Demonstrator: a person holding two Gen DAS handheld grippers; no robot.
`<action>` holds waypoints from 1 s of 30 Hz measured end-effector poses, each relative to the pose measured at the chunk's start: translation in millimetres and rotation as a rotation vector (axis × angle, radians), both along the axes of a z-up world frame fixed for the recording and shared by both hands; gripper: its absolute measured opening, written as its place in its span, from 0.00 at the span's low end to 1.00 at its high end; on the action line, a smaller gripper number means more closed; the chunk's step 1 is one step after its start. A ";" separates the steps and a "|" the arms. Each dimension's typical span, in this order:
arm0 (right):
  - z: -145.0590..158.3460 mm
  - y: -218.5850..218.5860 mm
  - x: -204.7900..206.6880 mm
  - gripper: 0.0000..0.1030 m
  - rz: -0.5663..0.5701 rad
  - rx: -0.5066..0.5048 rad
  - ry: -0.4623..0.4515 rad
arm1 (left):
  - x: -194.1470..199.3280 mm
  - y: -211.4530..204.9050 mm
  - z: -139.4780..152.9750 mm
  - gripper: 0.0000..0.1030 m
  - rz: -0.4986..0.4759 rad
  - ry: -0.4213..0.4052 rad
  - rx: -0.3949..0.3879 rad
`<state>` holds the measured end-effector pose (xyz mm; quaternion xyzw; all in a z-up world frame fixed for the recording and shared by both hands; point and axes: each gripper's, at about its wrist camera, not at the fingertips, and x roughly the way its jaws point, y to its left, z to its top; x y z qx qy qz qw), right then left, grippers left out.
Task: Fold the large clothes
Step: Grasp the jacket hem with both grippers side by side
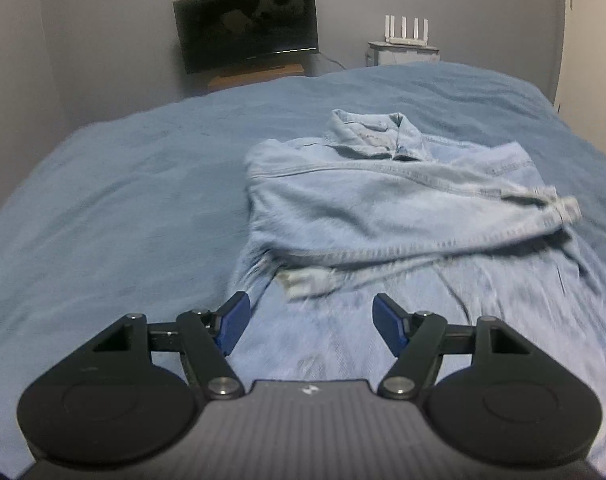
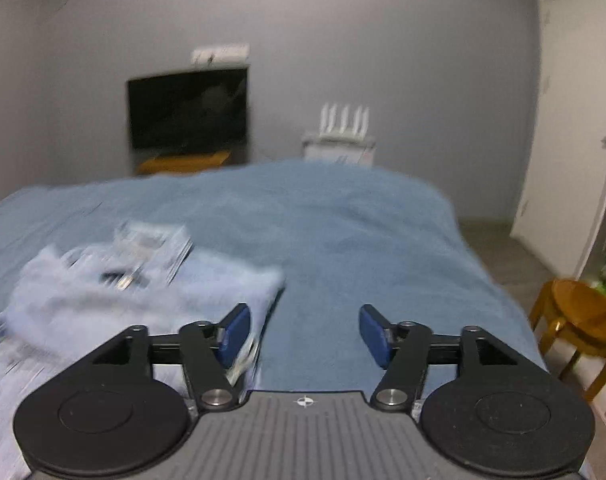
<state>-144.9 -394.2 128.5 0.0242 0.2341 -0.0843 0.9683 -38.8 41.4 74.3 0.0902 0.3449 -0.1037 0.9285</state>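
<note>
- Two grippers hover over a bed (image 1: 123,184), both with jaws apart and nothing held.
- Denim shirt (image 1: 383,208) lies on the blue cover, collar (image 1: 383,132) toward the far wall, one sleeve (image 1: 483,188) laid across the chest.
- Left gripper (image 1: 309,320) sits above the shirt's near, lower part, beside its left edge.
- Right gripper (image 2: 305,332) points past the shirt (image 2: 143,288), over bare cover; the cloth lies to its left, blurred.
- Judged stage: sleeves appear tucked in, the body not yet folded lengthwise.
- Next move likely calls for each gripper to drop onto the near hem, pinch a corner and carry it toward the collar.
- Monitor (image 1: 247,24) and router (image 1: 407,30) stand behind.
</note>
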 end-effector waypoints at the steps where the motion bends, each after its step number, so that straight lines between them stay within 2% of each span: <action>1: -0.2 -0.6 -12.3 0.65 0.017 0.004 0.014 | -10.3 3.0 2.7 0.69 0.003 0.003 0.011; 3: -7.2 1.9 -39.4 0.67 0.049 0.014 0.050 | -30.0 10.0 5.4 0.69 0.018 0.012 0.016; 6: -28.6 7.1 -71.1 0.67 0.095 0.053 0.116 | -51.6 25.2 3.4 0.69 0.066 0.062 -0.031; 9: -56.7 7.4 -84.2 0.67 0.122 0.143 0.194 | -59.7 37.1 -4.2 0.69 0.106 0.117 -0.066; 11: -75.6 7.2 -85.7 0.67 0.133 0.191 0.268 | -64.6 42.4 -10.5 0.69 0.130 0.151 -0.074; 13: -87.6 4.6 -82.1 0.66 0.110 0.233 0.324 | -68.4 50.3 -15.6 0.69 0.151 0.189 -0.115; 17: -93.5 -3.7 -84.2 0.67 0.097 0.326 0.365 | -68.4 63.4 -19.2 0.69 0.193 0.238 -0.181; 22: -111.3 -1.0 -76.1 0.70 0.091 0.356 0.472 | -55.0 67.6 -39.1 0.69 0.191 0.394 -0.201; 25: -119.5 -1.0 -71.6 0.70 0.079 0.386 0.504 | -49.2 71.3 -50.0 0.69 0.201 0.451 -0.224; 30: -126.7 -3.7 -65.8 0.70 0.122 0.500 0.527 | -47.1 83.0 -58.6 0.69 0.217 0.506 -0.321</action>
